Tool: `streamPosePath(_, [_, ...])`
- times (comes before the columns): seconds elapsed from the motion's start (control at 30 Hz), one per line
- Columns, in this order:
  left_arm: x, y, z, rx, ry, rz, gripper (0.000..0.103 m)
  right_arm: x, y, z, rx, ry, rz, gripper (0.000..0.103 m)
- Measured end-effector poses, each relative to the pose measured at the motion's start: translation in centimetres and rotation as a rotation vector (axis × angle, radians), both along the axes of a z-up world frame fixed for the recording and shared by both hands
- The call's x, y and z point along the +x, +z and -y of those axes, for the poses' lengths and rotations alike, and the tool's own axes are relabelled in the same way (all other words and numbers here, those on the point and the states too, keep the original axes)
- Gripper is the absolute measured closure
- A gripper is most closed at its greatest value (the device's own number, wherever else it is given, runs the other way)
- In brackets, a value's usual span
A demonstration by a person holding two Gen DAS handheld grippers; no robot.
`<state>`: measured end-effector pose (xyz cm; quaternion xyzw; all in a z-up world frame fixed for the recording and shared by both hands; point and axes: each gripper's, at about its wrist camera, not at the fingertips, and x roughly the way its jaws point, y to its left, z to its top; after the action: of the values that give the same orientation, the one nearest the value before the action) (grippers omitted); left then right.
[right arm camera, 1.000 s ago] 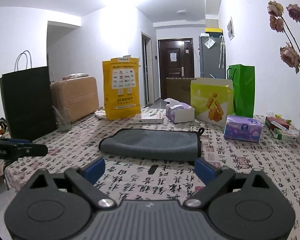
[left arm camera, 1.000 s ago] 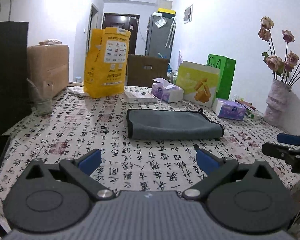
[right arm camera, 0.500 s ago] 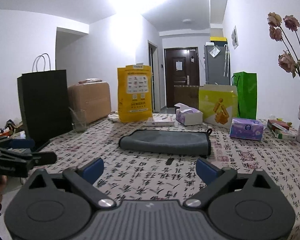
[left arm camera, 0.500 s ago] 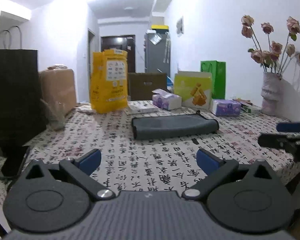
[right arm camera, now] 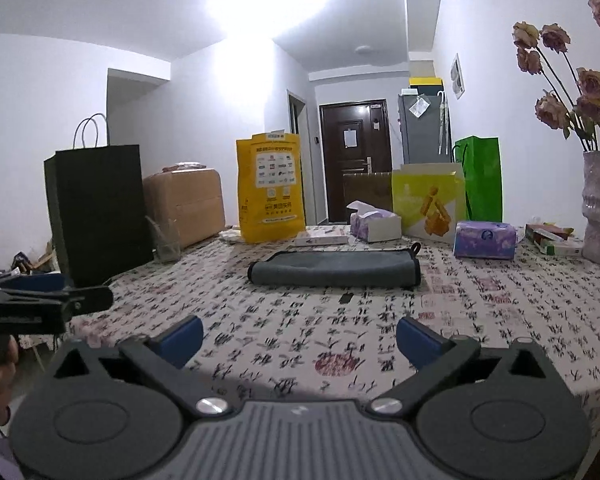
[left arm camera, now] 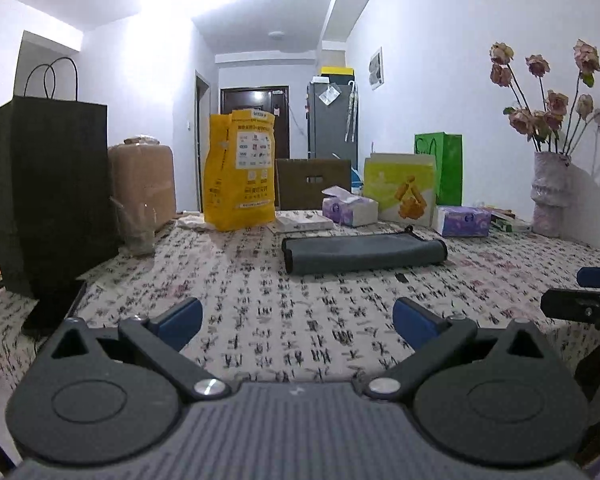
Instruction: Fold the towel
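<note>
A grey towel point(left arm camera: 362, 254) lies folded into a long flat bundle on the patterned tablecloth point(left arm camera: 260, 304), mid-table; it also shows in the right wrist view point(right arm camera: 336, 268). My left gripper point(left arm camera: 298, 320) is open and empty, held near the table's front edge, well short of the towel. My right gripper point(right arm camera: 299, 336) is open and empty, also back from the towel. Each gripper shows at the edge of the other's view: the right gripper point(left arm camera: 592, 292) and the left gripper point(right arm camera: 40, 300).
A black paper bag point(left arm camera: 48, 196) stands at the left edge beside a glass point(left arm camera: 138, 228). A yellow bag point(left arm camera: 240, 168), tissue boxes point(left arm camera: 350, 208), a yellow-green box point(left arm camera: 400, 188), a green bag point(left arm camera: 440, 164) and a flower vase point(left arm camera: 550, 194) line the back and right.
Both grippers have drawn back from the towel toward the front edge and tilted up, so the towel looks smaller and farther. Both stayed open. The towel has not moved.
</note>
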<state>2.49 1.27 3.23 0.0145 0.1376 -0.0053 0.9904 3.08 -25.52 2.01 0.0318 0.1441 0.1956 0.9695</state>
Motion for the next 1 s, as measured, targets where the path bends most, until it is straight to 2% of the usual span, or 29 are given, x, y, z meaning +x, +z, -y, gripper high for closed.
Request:
streamPosePath(0.23, [-1.2, -0.9, 0.4, 0.039, -0.031, -0.032, 0.000, -2.0, -0.5, -0.6, -0.006, 0.013, 0.000, 0.000])
streamPosePath(0.5, [-2.4, -0.9, -0.2, -0.008, -0.011, -0.019, 0.000, -3.3, -0.5, -0.5, 0.008, 0.008, -0.005, 0.000])
streamPosePath(1.0, [-3.1, -1.7, -0.7, -0.012, -0.018, -0.053, 0.000, -4.8, -0.8, 0.8, 0.029, -0.003, -0.017, 0.000])
